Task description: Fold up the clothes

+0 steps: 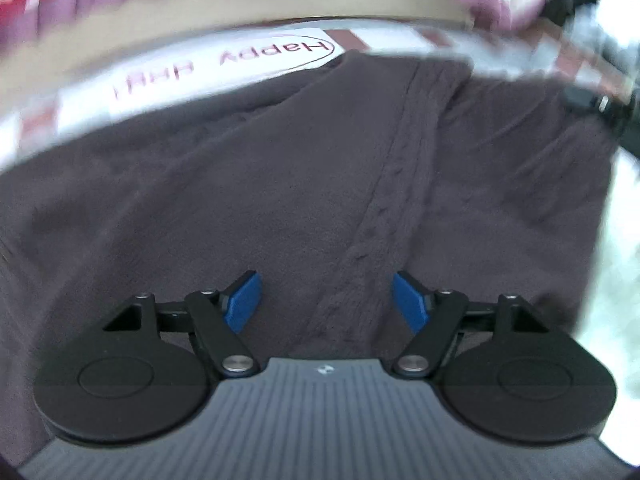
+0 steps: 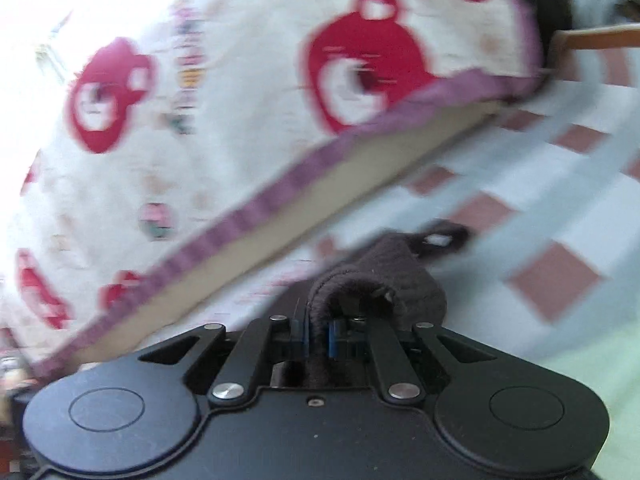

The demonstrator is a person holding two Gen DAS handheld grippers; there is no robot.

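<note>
A dark brown knitted garment (image 1: pixel 280 184) lies spread over a checked sheet and fills most of the left wrist view; a cable-knit band (image 1: pixel 384 208) runs down it. My left gripper (image 1: pixel 326 300) hovers over the cloth, open, its blue pads (image 1: pixel 244 304) apart with nothing clamped between them. In the right wrist view my right gripper (image 2: pixel 318 340) is shut on a thick rolled edge of the brown garment (image 2: pixel 380 280), which bulges up past the fingertips. A small loop of the cloth (image 2: pixel 440 236) sticks out beyond it.
A white-and-red checked sheet (image 2: pixel 552 272) covers the surface, with printed lettering (image 1: pixel 224 64) near the garment's far edge. A thick white cushion with red cartoon prints and purple trim (image 2: pixel 240 100) stands close behind. A wooden rail (image 2: pixel 600 38) shows far right.
</note>
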